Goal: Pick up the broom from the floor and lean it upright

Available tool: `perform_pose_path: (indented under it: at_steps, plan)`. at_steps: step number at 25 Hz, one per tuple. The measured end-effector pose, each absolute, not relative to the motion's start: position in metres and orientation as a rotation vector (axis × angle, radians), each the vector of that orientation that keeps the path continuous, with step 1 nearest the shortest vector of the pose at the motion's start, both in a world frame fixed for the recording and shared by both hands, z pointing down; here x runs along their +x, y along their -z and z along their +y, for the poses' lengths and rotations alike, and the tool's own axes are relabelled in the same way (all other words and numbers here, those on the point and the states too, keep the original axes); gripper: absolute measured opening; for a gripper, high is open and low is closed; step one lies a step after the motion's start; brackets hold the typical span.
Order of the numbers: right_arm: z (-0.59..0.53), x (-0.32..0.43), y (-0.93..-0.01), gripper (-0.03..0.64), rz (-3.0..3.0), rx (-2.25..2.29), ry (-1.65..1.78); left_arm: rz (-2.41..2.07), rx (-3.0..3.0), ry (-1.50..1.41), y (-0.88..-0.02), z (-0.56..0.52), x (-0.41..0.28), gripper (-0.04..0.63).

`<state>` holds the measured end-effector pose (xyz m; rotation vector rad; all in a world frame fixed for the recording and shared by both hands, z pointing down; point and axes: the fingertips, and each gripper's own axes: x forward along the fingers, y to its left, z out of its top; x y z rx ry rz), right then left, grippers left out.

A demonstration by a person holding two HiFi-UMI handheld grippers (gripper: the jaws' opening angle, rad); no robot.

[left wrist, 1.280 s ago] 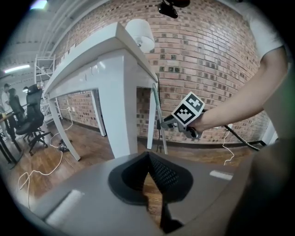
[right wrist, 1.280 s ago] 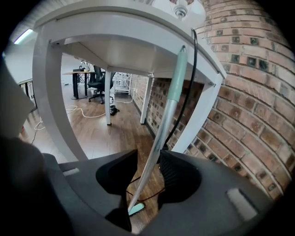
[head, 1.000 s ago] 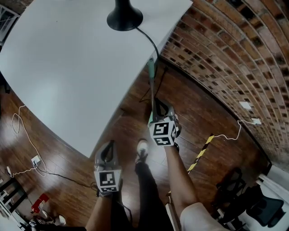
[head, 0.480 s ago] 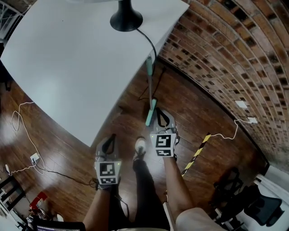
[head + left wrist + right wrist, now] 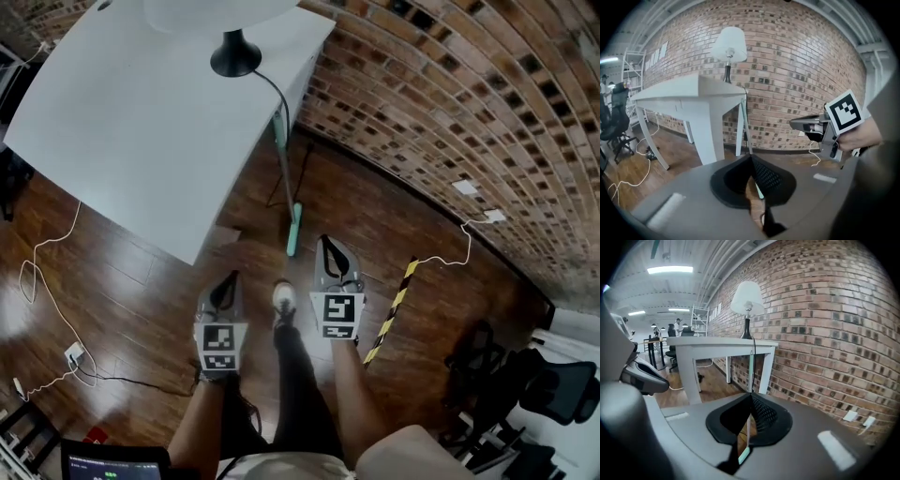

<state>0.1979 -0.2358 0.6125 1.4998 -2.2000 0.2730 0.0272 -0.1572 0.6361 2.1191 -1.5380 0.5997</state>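
Slim teal broom (image 5: pixel 286 187) leans against smooth white table (image 5: pixel 131 131).

The left tongs (image 5: pixel 751 158) hide much of the broom (image 5: pixel 747 131).

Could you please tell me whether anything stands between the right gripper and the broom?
Nothing visible does. Only bare floor lies between the right gripper and the broom, which leans upright against the table edge.
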Motion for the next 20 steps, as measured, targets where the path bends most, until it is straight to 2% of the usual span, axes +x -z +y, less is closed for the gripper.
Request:
perform_pose_path:
  at_steps: [10,20]
  plan:
    - [-0.109,0.193,-0.457,0.012,-2.149,1.775,-0.246,-1.511,2.383,-0.543,-0.481,-0.11,-0.017,0.0]
    - [-0.046,0.162,-0.325,0.014,-2.208,1.92,-0.142,-1.542,2.578,-0.53,-0.354,-0.072,-0.072,0.0]
